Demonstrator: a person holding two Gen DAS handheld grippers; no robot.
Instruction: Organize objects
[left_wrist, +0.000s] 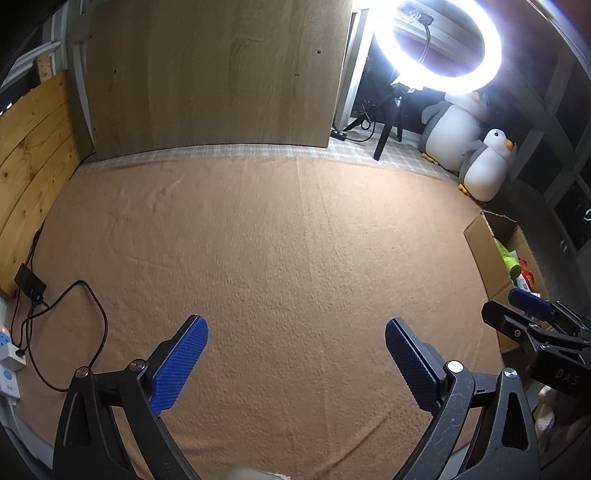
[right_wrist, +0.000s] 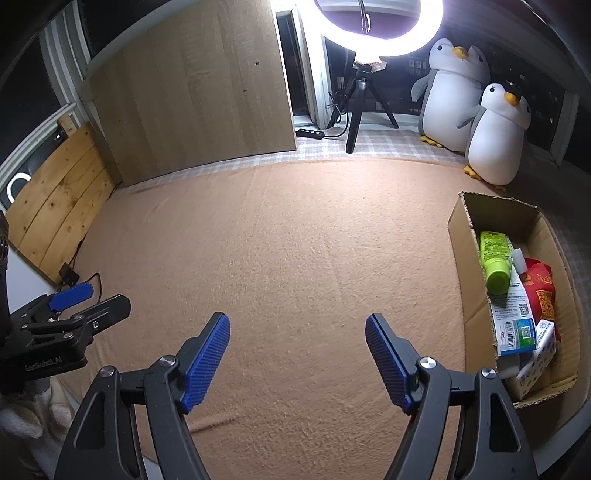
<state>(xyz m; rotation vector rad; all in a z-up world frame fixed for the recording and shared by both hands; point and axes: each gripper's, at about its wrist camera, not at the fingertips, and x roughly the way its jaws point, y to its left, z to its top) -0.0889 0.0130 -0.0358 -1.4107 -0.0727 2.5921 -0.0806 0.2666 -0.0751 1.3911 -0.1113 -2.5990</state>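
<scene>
My left gripper (left_wrist: 295, 321) hangs open over a tan blanket (left_wrist: 277, 240), with nothing between its blue pads. My right gripper (right_wrist: 297, 317) is also open and empty above the same blanket (right_wrist: 277, 240). At the right stands an open cardboard box (right_wrist: 465, 266). It holds a green tube (right_wrist: 495, 258), a red packet (right_wrist: 541, 291), a white and blue carton (right_wrist: 515, 325) and a tissue pack (right_wrist: 539, 354). The left wrist view shows the box (left_wrist: 480, 251) at the right edge, with the right gripper (left_wrist: 502, 301) in front of it. The left gripper (right_wrist: 107, 295) shows at the right wrist view's left edge.
A lit ring light (right_wrist: 376, 40) on a tripod (right_wrist: 354, 122) and two plush penguins (right_wrist: 495, 136) stand at the back right. A wooden panel (left_wrist: 207, 74) rises at the back, pine boards (left_wrist: 29, 155) at the left. A brown cable (left_wrist: 74, 332) and power strip (left_wrist: 9, 354) lie at the left.
</scene>
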